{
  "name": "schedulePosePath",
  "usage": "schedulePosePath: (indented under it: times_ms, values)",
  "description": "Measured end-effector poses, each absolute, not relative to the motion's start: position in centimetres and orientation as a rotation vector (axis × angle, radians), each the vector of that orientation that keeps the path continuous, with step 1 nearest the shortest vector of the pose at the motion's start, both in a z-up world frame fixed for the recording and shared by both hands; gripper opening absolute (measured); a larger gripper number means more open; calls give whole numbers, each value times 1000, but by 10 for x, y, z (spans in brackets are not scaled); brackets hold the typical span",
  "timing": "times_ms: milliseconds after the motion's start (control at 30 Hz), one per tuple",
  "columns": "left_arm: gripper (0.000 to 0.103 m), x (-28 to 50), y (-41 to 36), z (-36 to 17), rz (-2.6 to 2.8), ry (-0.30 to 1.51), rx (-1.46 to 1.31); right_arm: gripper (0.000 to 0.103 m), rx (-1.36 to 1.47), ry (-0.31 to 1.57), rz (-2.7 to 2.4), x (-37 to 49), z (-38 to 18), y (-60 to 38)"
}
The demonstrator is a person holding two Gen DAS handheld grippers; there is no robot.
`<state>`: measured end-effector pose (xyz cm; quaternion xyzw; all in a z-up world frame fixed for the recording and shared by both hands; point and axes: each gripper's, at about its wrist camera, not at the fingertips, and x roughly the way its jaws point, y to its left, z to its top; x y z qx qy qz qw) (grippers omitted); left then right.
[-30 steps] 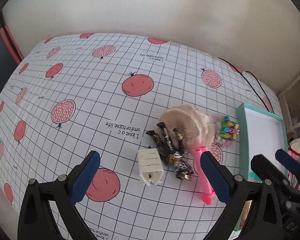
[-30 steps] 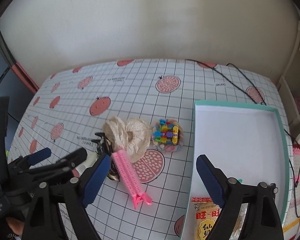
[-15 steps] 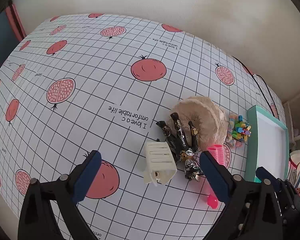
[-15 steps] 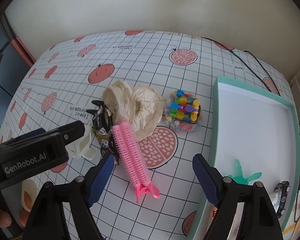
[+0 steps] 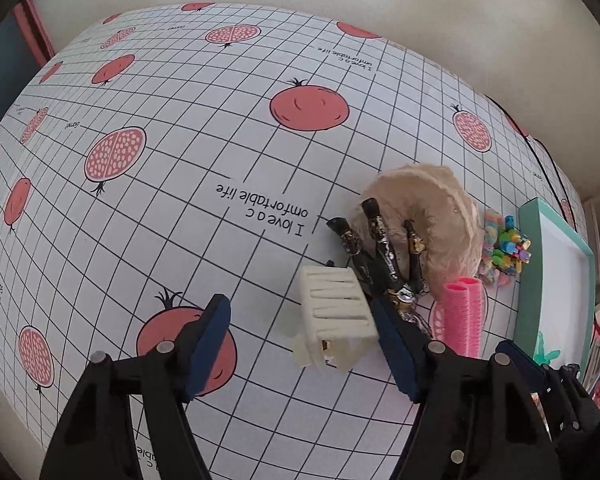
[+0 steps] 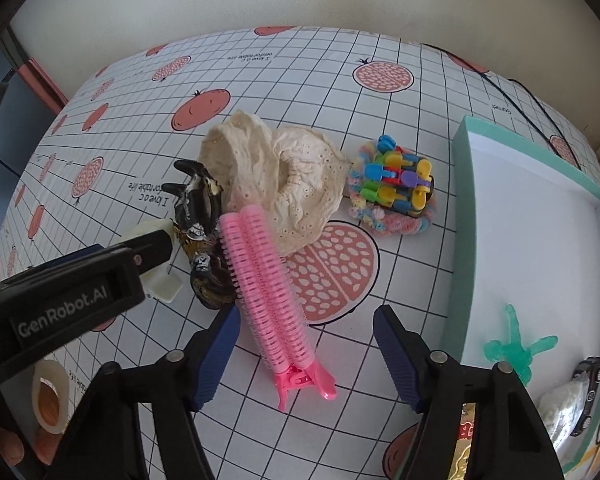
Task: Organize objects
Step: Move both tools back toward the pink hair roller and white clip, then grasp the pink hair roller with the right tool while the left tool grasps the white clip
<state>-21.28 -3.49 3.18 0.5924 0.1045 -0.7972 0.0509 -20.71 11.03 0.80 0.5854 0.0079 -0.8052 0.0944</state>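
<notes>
Pink plastic, ribbed: the hair-roller clip [image 6: 270, 288] lies flat on the tabletop [image 6: 340, 412], two parallel barrels joined at a forked clip tail. Long axis runs from the tail, nearest the right-wrist camera, away and slightly left, its far end touching the cream lace scrunchie [image 6: 284, 172]. The right tongs [image 6: 306, 354] are parted around the tail end, jaws having just been closing, with the clip between them but the pads not pressing on it.

Cream slatted claw clip [image 5: 338, 312]: blocky, ribbed top face, lying on the tabletop, long axis roughly toward and away from the left-wrist camera. The left tongs [image 5: 300, 346] are likewise released, jaws having just been closing; the right pad sits at the clip's edge, and whether it touches cannot be told. The left pad is well apart from it. In the right view this clip is mostly hidden behind the left tool.

Just beyond, black-and-gold claw clip [image 5: 384, 256], prongs pointing away toward the scrunchie and overlapping it.

Farther right, multicoloured small clips [image 6: 400, 182] sit on a pastel scrunchie [image 6: 396, 222].

Teal-rimmed white tray [image 6: 462, 216] at right, cut off by the frame; it holds a green translucent clip [image 6: 514, 346] and other items too cropped to identify.
</notes>
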Motion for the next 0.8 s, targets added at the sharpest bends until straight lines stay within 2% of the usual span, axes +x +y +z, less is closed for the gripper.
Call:
schedulePosePath:
  times_ms: [267,533,800]
  values:
    - [67,-212,-35,29,-2426,327,1801,63,1764,11,-2365,-208,-2,111]
    - [51,-212,-33,26,-2425,324,1824,53,1761,-3,-2355,-208,-3,109]
    - [29,-212,-32,26,-2432,326,1834,34,1746,-44,-2333,-208,-1,112]
